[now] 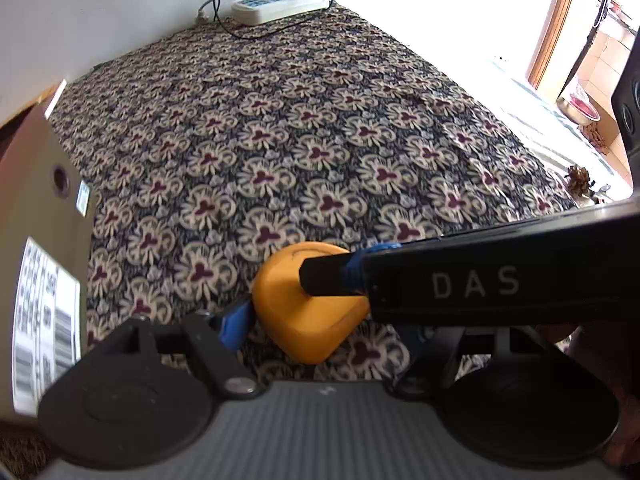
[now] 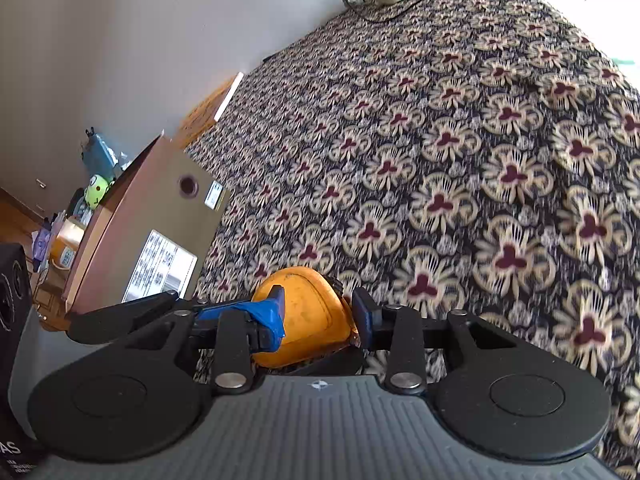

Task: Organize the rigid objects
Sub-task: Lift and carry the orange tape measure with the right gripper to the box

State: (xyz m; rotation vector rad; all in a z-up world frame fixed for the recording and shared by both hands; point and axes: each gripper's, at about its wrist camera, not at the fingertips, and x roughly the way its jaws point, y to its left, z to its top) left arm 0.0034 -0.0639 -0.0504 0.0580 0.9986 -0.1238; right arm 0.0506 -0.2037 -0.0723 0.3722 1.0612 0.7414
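Gripping orange case [image 2: 308, 316] across its flat sides with right gripper [image 2: 320, 312], fingers closed on it, low at 6 o'clock over patterned cloth [image 2: 440, 160]. Looks like rigid, smooth plastic, probably light; rounded corners may slip, so best held mid-body. Left gripper [image 1: 316, 320] straddling same case [image 1: 308, 320], spread wide, only one blue pad [image 1: 232, 326] visible; contact unclear. Cardboard box [image 2: 160, 216] waiting at 9 o'clock.

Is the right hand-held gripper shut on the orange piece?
Shut: right hand-held gripper has both fingers pressed against the orange piece.
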